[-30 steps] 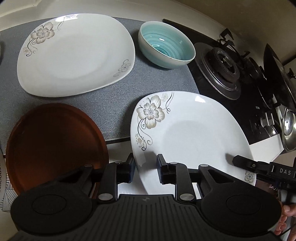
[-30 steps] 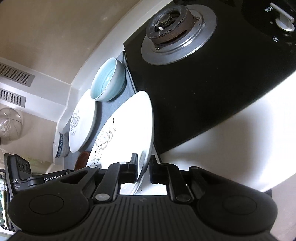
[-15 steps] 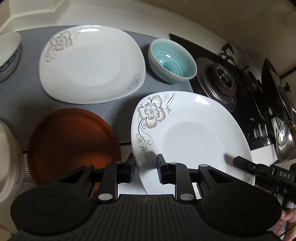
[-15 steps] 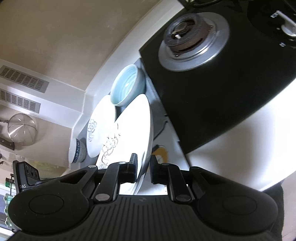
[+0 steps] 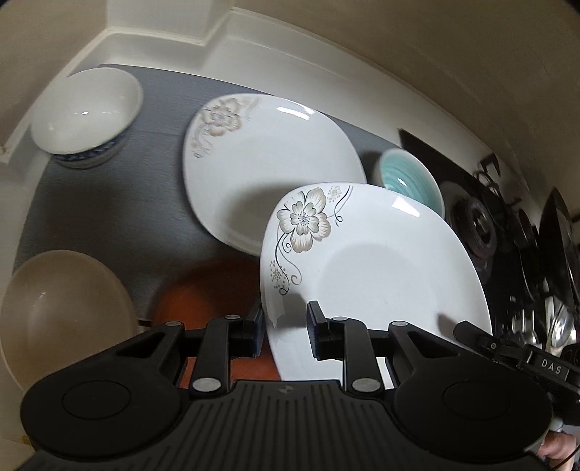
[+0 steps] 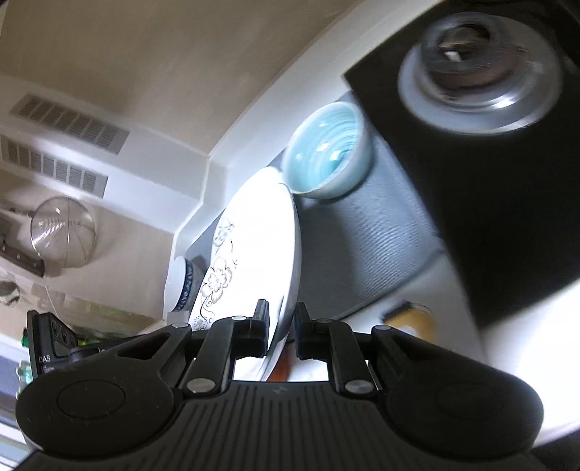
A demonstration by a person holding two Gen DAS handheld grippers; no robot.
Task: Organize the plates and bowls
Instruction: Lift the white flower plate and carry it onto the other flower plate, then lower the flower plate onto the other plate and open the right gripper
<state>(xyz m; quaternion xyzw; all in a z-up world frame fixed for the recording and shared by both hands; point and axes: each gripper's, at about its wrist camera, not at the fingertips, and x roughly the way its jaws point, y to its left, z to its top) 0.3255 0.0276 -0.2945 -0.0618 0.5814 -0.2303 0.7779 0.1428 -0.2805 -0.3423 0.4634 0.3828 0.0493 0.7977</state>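
Both grippers hold one white floral plate (image 5: 369, 268) in the air. My left gripper (image 5: 284, 331) is shut on its near left rim. My right gripper (image 6: 282, 331) is shut on its opposite rim, where the plate (image 6: 253, 261) shows edge-on. A second floral plate (image 5: 268, 155) lies on the grey mat (image 5: 108, 203) behind it. A teal bowl (image 5: 409, 181) stands to the right, also in the right wrist view (image 6: 326, 159). A white bowl with blue pattern (image 5: 87, 112) sits far left. A brown plate (image 5: 203, 300) lies under the held plate. A beige bowl (image 5: 61, 308) is at near left.
The black gas hob (image 5: 507, 239) with burner (image 6: 478, 72) lies to the right of the mat (image 6: 362, 253). A pan lid and pots (image 5: 558, 246) stand at the far right. A wall corner (image 5: 159, 32) runs behind the mat. A mesh strainer (image 6: 61, 232) hangs on the wall.
Both grippers have carried the held plate up and left, over the brown plate and toward the second floral plate. The white-blue bowl and beige bowl have come into view.
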